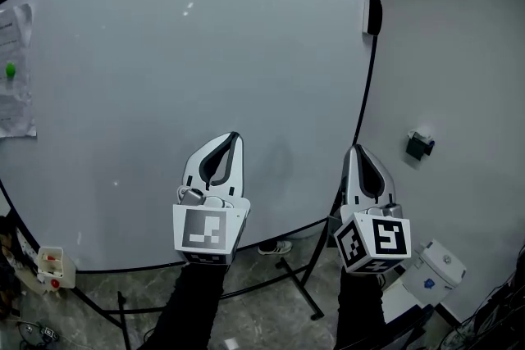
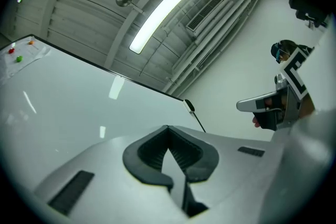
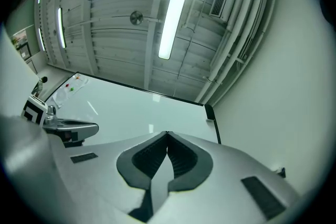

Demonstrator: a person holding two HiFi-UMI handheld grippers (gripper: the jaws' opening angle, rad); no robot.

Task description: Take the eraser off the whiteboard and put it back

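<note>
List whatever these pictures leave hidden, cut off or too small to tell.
- Head view: eraser, perhaps the dark piece at the whiteboard's top right corner, too small to be sure.
- Head view: papers on the board, cut by the left edge, print too small.
- Head view: dark box on the wall, too small to identify.

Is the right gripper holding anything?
No, the right gripper is shut tip to tip with nothing between its jaws.
</note>
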